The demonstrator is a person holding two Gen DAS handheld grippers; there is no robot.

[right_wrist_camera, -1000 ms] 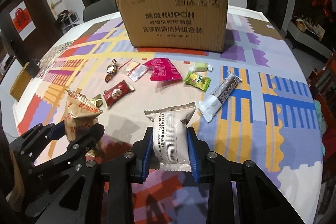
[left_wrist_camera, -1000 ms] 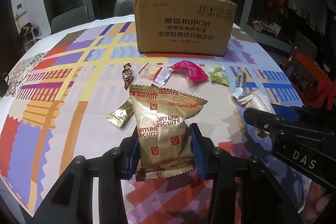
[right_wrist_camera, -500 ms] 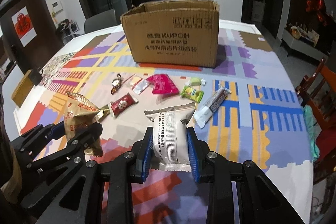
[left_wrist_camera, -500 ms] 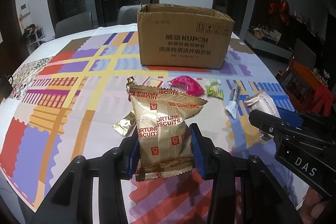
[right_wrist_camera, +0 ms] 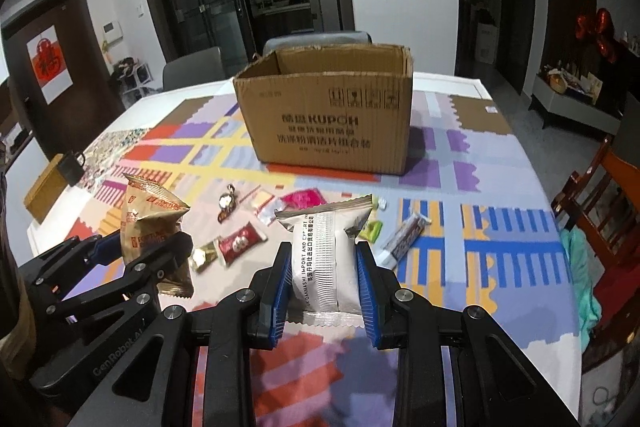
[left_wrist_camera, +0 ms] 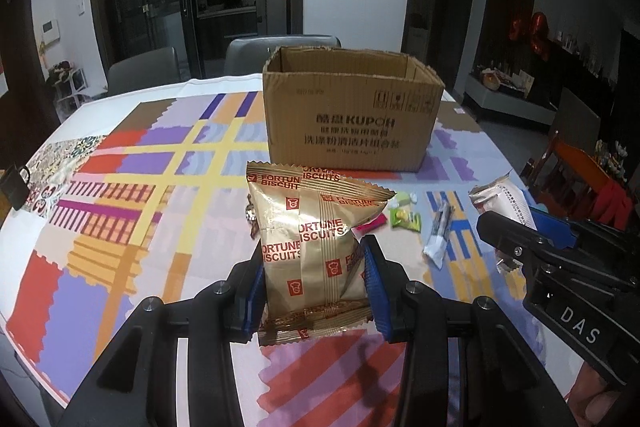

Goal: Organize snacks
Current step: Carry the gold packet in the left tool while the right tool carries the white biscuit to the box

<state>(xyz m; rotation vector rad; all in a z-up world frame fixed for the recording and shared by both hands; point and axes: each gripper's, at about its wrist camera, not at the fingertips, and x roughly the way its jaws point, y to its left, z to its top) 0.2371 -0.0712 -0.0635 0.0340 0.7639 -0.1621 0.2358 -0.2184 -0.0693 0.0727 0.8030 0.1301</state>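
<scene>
Your left gripper point(left_wrist_camera: 314, 291) is pinching a gold Fortune Biscuits bag point(left_wrist_camera: 314, 247) between its blue pads, holding the bag upright in the air on the near side of an open cardboard box point(left_wrist_camera: 352, 123) that stands on the patterned tablecloth point(left_wrist_camera: 132, 211). Your right gripper point(right_wrist_camera: 323, 293) is likewise clamped on a white snack packet point(right_wrist_camera: 324, 263), printed side facing you, also lifted clear of the cloth and held in front of the box. The box is open at the top, its brown inner walls visible, with dark printed lettering across its front face. From the right wrist view, the left gripper appears to the left of the white packet, with the gold bag held at a tilt. Between the box and the two held packets, loose snacks lie scattered on the cloth: a pink wrapper point(right_wrist_camera: 302, 198) nearest the box front, a small clear packet point(right_wrist_camera: 264, 205) beside it, a dark twisted candy point(right_wrist_camera: 228, 205) farther left, a red wrapped sweet point(right_wrist_camera: 240, 245) and a small gold sweet point(right_wrist_camera: 204, 255) nearer to you. To the right of the pink wrapper lie a green candy point(left_wrist_camera: 406, 219) and a long brown and white bar point(right_wrist_camera: 404, 239). Grey chairs point(right_wrist_camera: 192, 67) stand behind the box at the far edge of the table.
</scene>
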